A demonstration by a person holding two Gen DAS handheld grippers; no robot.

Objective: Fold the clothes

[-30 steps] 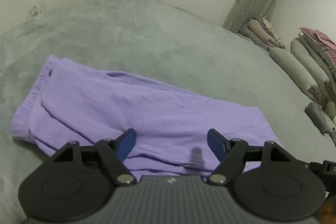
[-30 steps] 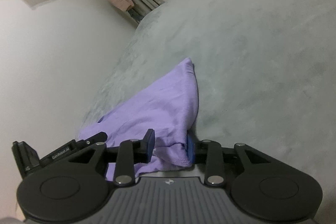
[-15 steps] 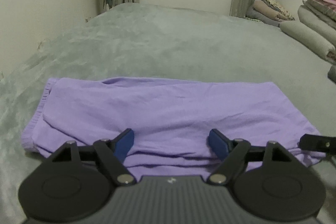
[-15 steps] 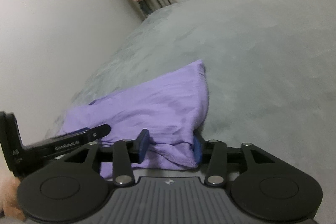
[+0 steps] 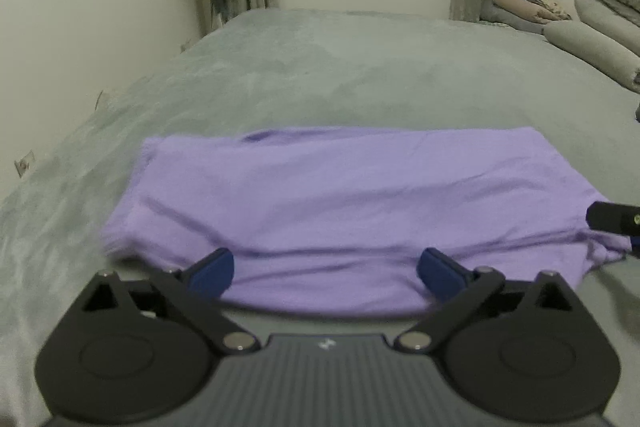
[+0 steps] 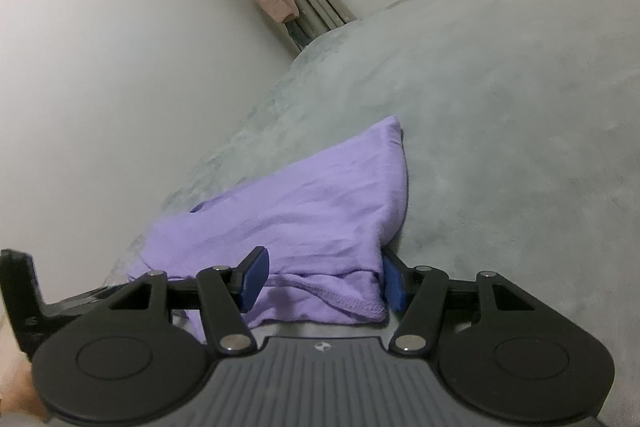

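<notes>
My left tongs (image 5: pixel 325 269) have just spread wide over the purple garment (image 5: pixel 352 195), gripping nothing. My right tongs (image 6: pixel 320 277) have just been parting, loose around its hemmed corner on the bed (image 6: pixel 500 87).

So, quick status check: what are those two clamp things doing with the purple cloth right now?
Left hand-held gripper wide open, jaws just opened, nothing pinched. Right hand-held gripper open and opening, hem loose between jaws. Purple garment folded flat on grey bed. Nothing in the way.

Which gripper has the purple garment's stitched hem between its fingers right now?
The right gripper: the purple garment has its hemmed corner bunched between the half-open blue pads. The left gripper stands wide open over the flat near edge, gripping nothing.
</notes>
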